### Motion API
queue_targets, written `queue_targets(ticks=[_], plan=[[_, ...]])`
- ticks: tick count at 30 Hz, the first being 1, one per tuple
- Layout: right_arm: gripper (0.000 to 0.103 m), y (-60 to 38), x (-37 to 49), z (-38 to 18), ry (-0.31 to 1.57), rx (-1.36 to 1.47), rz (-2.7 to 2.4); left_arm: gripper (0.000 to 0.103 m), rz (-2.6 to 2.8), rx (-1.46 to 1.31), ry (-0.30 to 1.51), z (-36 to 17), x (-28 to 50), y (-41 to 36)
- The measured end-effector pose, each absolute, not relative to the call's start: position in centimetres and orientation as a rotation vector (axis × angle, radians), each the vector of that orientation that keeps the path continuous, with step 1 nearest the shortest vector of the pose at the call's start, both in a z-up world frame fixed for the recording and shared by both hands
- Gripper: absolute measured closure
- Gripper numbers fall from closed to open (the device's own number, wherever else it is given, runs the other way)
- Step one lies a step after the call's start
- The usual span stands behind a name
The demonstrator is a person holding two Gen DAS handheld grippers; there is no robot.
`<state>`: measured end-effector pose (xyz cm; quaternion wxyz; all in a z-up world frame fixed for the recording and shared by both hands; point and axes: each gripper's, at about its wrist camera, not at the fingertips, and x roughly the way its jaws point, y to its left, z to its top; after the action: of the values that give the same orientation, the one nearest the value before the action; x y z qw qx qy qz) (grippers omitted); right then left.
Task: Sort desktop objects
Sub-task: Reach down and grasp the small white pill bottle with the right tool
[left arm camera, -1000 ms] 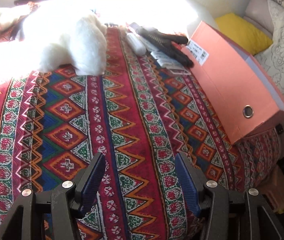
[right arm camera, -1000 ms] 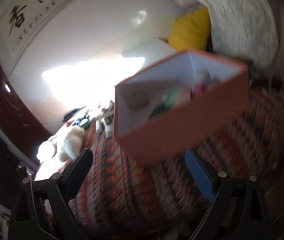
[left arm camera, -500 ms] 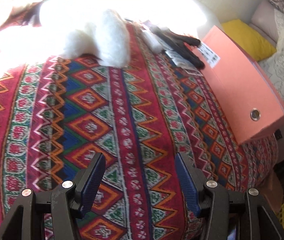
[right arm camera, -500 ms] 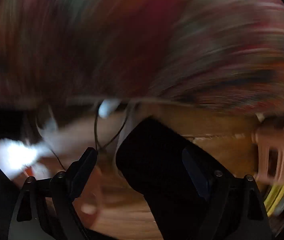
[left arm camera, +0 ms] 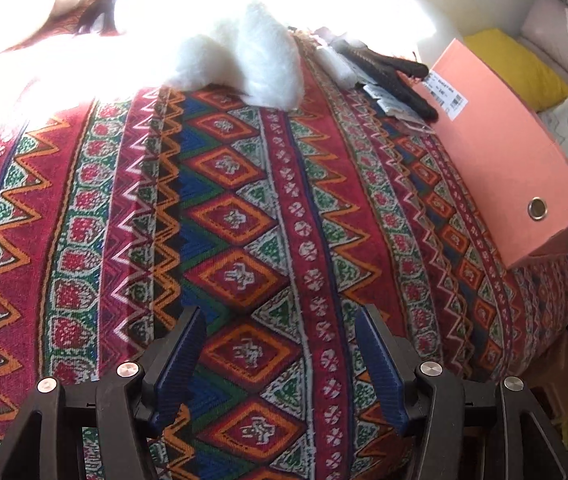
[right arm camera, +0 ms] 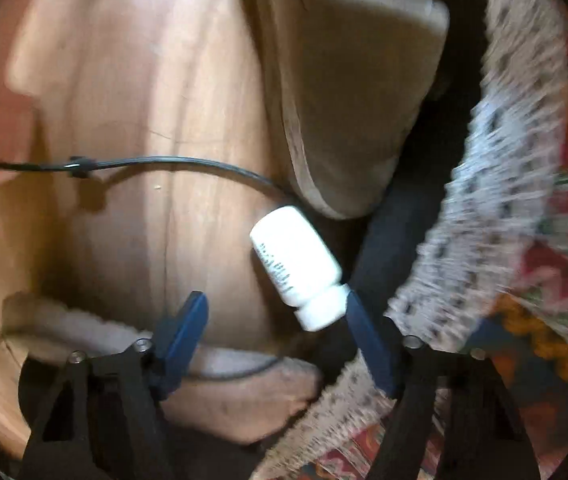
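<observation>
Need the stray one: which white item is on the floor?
The white bottle, lying on the wooden floor; the white plush toy and white tube rest on the patterned cloth.

A white plastic pill bottle [right arm camera: 298, 266] lies tilted on the wooden floor [right arm camera: 131, 128], its cap touching the right gripper's [right arm camera: 273, 312] four-o'clock finger; the jaws, just closing, stand apart.

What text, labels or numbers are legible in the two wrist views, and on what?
Nothing can be read outright.
White sticker with barcode on the orange box: printed lines and digits, too small to read.
White bottle on the wooden floor: dark print down its side, blurred, unreadable.
White tags beside the black item on the patterned cloth: print too small to read.
</observation>
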<state>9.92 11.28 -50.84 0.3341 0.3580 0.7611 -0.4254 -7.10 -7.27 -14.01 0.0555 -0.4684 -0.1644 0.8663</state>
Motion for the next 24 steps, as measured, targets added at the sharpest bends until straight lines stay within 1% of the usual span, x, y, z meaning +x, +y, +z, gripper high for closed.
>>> queue_targets(ticks=[5,7,8,12,15,18,21,23,24], plan=[[0.035,11.2,7.7,-53.5,2.074,0.884,-1.010,0.038,2.632,-1.448,-0.493,-14.9,-6.7,-8.2],[0.043,11.0,7.2,-53.7,2.072,0.907,-0.974,0.038,2.635,-1.450,-0.475,-14.9,-6.6,-8.1],[0.056,10.8,7.2,-53.2,2.052,0.943,-0.964,0.038,2.636,-1.450,-0.472,-14.9,-6.6,-8.0],[0.057,10.1,6.9,-51.6,1.971,1.083,-0.923,0.038,2.641,-1.437,-0.486,-14.4,-6.6,-8.2],[0.057,9.3,8.8,-45.8,1.818,1.105,-1.033,0.038,2.651,-1.403,-0.493,-13.6,-6.5,-8.3],[0.057,8.6,9.1,-37.7,1.511,1.306,-1.189,0.038,2.665,-1.355,-0.493,-12.4,-6.3,-8.1],[0.057,8.3,8.6,-26.9,1.203,1.376,-1.336,0.037,2.679,-1.306,-0.490,-11.3,-6.1,-8.0],[0.057,9.0,7.3,-17.9,0.997,1.314,-1.482,0.037,2.689,-1.276,-0.485,-10.6,-6.0,-7.9],[0.057,9.4,6.7,-13.5,0.893,1.278,-1.551,0.035,2.695,-1.266,-0.481,-10.4,-6.0,-7.8]])
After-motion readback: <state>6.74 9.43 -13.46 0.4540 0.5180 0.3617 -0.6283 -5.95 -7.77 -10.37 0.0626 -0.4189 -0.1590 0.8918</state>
